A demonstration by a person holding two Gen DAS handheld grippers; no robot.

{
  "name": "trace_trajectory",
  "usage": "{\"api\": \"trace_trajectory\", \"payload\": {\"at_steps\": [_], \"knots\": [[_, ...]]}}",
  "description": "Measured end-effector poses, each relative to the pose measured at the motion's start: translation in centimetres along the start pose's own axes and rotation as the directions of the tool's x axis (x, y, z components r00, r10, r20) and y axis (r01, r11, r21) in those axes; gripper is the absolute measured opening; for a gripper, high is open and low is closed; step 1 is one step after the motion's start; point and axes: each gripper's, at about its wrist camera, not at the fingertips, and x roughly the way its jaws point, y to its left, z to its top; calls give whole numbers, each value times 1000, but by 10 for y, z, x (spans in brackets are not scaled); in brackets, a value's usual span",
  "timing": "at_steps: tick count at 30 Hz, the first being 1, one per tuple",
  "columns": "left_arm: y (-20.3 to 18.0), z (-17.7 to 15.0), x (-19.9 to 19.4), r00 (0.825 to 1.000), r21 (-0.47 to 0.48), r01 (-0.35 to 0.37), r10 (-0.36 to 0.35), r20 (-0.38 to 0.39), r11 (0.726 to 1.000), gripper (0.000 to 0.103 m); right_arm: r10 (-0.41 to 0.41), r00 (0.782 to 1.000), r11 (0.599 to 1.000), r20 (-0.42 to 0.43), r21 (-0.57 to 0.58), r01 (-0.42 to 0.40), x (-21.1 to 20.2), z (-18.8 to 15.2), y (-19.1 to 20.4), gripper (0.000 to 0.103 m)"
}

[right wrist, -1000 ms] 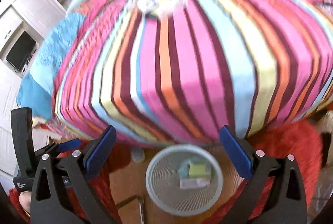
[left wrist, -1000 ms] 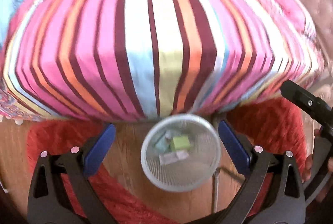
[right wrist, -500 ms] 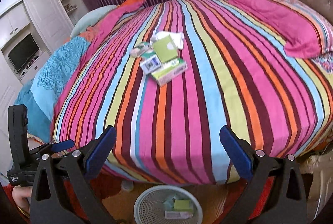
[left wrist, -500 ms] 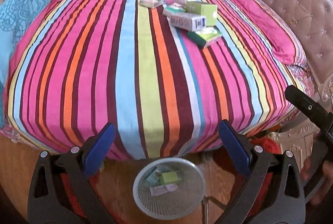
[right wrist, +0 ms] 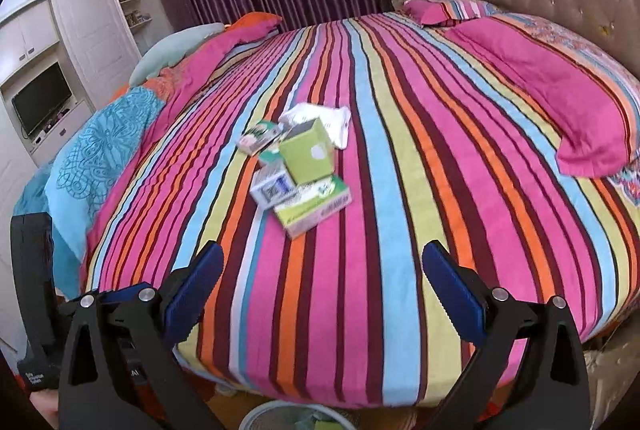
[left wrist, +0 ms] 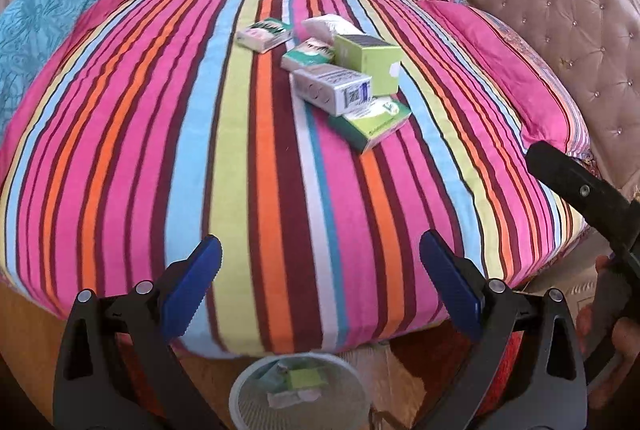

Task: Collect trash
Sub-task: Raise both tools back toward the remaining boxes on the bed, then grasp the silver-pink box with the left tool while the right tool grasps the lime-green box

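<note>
Left tongs [left wrist: 320, 286]: blue pads apart, nothing between them, held over the near edge of the bed [left wrist: 240, 170]. Right tongs [right wrist: 322, 290]: pads likewise apart and empty, also over the near edge.

Trash: cluster of small boxes mid-bed on the striped cover, well apart from both tongs. A lime box [left wrist: 370, 64] stands upright; a white box [left wrist: 334, 88] lies just in front of it, resting partly on a flat green box [left wrist: 372, 124]. Two green-white packets [left wrist: 264, 34] lie behind, beside a white wrapper [left wrist: 328, 24].

Bin [left wrist: 300, 390]: on the floor below the bed edge, between the left tongs' arms; holds a few pieces, one lime. Pink pillow [right wrist: 560, 98] at right, near the headboard.
</note>
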Motion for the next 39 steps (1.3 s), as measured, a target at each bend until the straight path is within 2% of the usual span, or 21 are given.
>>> {"api": "trace_trajectory", "payload": {"at_steps": [10,13,19,32,39], "knots": [[0,50,32,1000,-111,17,-14,28,994,96,-10,1000,1000,17,25,10,29,34,-15,95],[-2,61,46,1000,-124,12,-9,19,992,96,-9,1000,1000,1,17,9,42,39,-17,95],[-4,79,69,999,-184,46,-47,3,982,96,-13,999,1000,-36,-1,13,71,52,-22,95],[-6,109,120,999,-216,13,-21,-32,976,96,-20,998,1000,-54,-23,19,105,74,-30,95],[3,110,132,997,-182,-41,28,-72,982,96,-6,997,999,-78,-50,3,123,79,-18,95]]}}
